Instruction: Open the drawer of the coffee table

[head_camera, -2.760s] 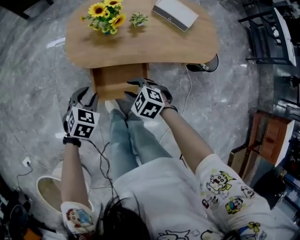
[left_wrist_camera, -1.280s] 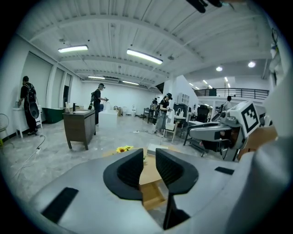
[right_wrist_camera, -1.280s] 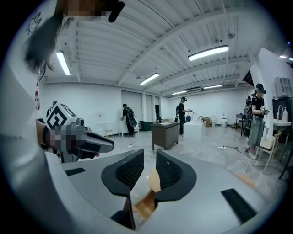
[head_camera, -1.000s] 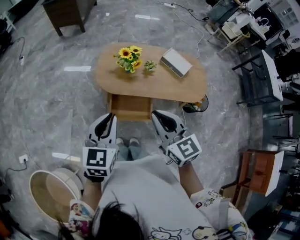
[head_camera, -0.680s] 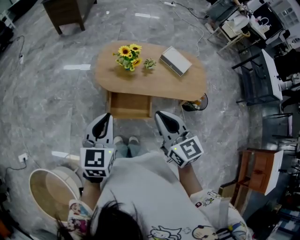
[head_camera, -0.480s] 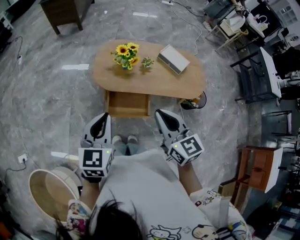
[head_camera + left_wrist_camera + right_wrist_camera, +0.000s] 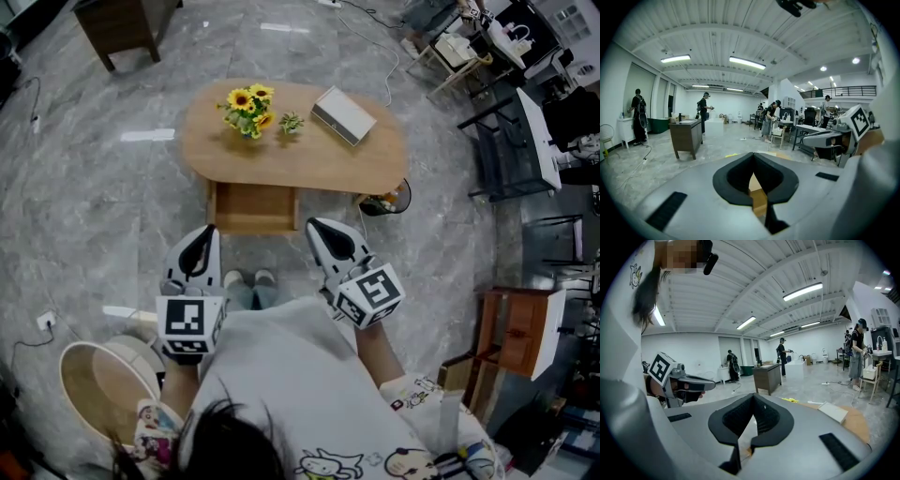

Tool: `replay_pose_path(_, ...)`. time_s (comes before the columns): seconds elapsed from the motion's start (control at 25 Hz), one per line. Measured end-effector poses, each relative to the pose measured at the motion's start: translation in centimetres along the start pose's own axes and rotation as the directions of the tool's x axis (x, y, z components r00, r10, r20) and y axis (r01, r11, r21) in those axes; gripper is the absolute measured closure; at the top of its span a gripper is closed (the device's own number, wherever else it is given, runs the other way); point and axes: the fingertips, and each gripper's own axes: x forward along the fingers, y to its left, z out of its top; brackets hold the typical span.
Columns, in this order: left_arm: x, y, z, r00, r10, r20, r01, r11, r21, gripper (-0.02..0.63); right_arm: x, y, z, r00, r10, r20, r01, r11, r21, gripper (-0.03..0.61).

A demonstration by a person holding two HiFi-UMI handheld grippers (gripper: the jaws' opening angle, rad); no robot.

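White cartoon-print T-shirt (image 7: 281,384), blue jeans (image 7: 248,297), grey left tongs (image 7: 207,232), grey right tongs (image 7: 316,226), black-and-white marker cubes (image 7: 185,323)

Right gripper (image 7: 317,226) farther from drawer (image 7: 251,223)

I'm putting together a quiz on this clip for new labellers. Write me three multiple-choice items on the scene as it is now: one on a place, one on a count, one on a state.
1. In the head view, where do the sunflowers stand on the table?
A) left of the small plant
B) right of it
C) at the table's right end

2. How many things stand on the table?
A) one
B) three
C) five

3. How is the drawer?
A) shut flush
B) pulled out
C) taken out entirely

Answers:
1 A, the sunflowers are the leftmost thing on the table.
2 B, there are the sunflowers, the small plant and a white box.
3 B, it juts out from under the table with its inside showing.
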Motion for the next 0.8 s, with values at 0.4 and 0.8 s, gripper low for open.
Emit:
replay_pose_path(0.4,-0.19,0.97,0.12,1.0,0.013,0.006,-0.013,1.0,-0.001,0.609,0.86,0.46,0.05,1.0,0.006,-0.016,-0.007,1.0,-0.024,0.58)
replay_pose_path(0.8,-0.06,1.07,0.09,1.0,0.01,0.01,-0.01,1.0,0.009,0.609,0.91,0.79,-0.08,1.0,0.012,-0.026,-0.013,0.999,-0.044,0.581)
